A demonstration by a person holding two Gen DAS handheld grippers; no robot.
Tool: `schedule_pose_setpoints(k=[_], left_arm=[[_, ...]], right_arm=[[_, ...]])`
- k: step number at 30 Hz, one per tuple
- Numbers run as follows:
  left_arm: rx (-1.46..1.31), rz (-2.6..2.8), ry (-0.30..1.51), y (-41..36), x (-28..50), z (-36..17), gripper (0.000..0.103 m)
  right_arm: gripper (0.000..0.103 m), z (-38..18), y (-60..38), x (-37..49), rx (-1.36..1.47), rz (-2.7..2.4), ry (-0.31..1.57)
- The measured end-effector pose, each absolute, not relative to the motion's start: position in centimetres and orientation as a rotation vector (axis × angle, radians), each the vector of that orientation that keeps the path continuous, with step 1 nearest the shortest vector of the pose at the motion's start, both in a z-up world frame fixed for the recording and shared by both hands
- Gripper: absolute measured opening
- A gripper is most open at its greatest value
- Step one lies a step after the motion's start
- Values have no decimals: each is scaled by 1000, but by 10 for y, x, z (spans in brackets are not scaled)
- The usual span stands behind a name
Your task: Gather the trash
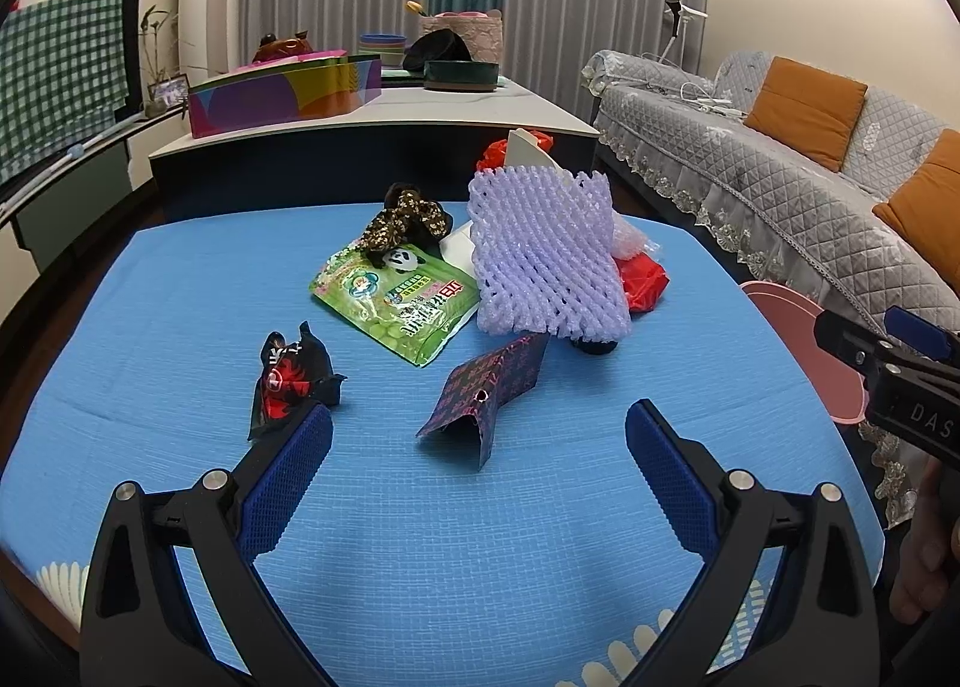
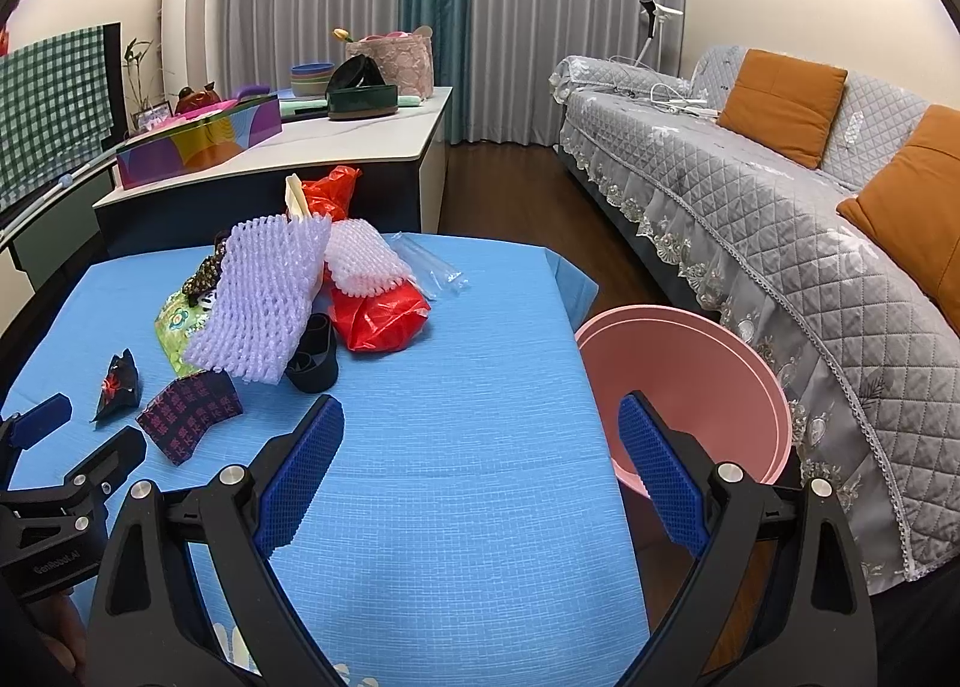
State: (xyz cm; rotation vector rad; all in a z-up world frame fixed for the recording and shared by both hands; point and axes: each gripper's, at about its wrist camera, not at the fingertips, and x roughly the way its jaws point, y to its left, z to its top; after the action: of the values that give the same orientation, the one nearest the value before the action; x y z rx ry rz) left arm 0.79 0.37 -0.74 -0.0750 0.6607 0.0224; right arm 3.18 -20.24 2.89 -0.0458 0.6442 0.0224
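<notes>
- The left hand-held gripper (image 1: 479, 435) hangs with fingers spread apart and empty over the near part of the blue counter (image 1: 180, 297).
- The right hand-held gripper (image 2: 481, 428) is also spread and empty, at the counter's right edge.
- The trash pile (image 1: 543, 255) sits toward the far edge; a dark folded wrapper (image 1: 489, 393) lies nearest.
- A pink bin (image 2: 690, 363) stands just beside the right edge.

Ahead of my left tongs (image 1: 479, 435) lie a tented dark patterned wrapper (image 1: 486, 393), a crumpled black-red wrapper (image 1: 292, 379), a green snack bag (image 1: 396, 309) and purple foam netting (image 1: 543, 255).
</notes>
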Motion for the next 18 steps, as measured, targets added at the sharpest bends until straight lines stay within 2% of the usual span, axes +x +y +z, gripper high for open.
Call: schedule_pose_setpoints(k=[15, 18], left_arm=[[-75, 23, 661, 3, 8, -8, 95], [-74, 25, 660, 3, 8, -8, 95]], right_arm=[[90, 31, -198, 31, -50, 21, 641], [84, 31, -199, 31, -39, 25, 641]])
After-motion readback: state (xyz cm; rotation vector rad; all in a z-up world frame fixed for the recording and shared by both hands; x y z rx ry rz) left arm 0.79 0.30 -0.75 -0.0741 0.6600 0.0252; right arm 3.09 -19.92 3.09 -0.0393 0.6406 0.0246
